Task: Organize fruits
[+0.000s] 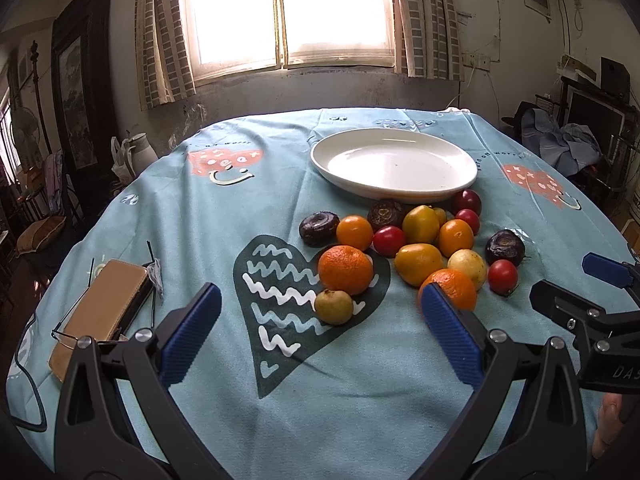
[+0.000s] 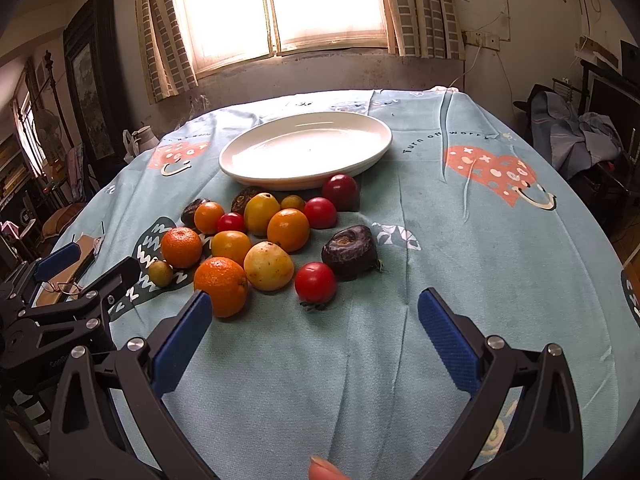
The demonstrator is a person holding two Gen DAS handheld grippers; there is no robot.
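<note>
A white oval plate point(image 1: 394, 166) point(image 2: 306, 150) lies empty at the far side of the table. In front of it sits a loose cluster of fruit: oranges point(image 1: 346, 269) point(image 2: 221, 285), yellow fruits point(image 1: 418, 263) point(image 2: 269, 266), red tomatoes point(image 1: 503, 276) point(image 2: 315, 282), dark purple fruits point(image 1: 505, 247) point(image 2: 349, 251) and a small green fruit point(image 1: 334, 307) point(image 2: 160, 273). My left gripper point(image 1: 320, 312) is open and empty, just short of the green fruit. My right gripper point(image 2: 314, 318) is open and empty, just short of the nearest tomato.
A light blue patterned cloth point(image 1: 280, 380) point(image 2: 480, 240) covers the round table. A tan case with glasses point(image 1: 104, 308) lies at the left edge. Each gripper shows at the side of the other's view. A window and curtains are behind the table.
</note>
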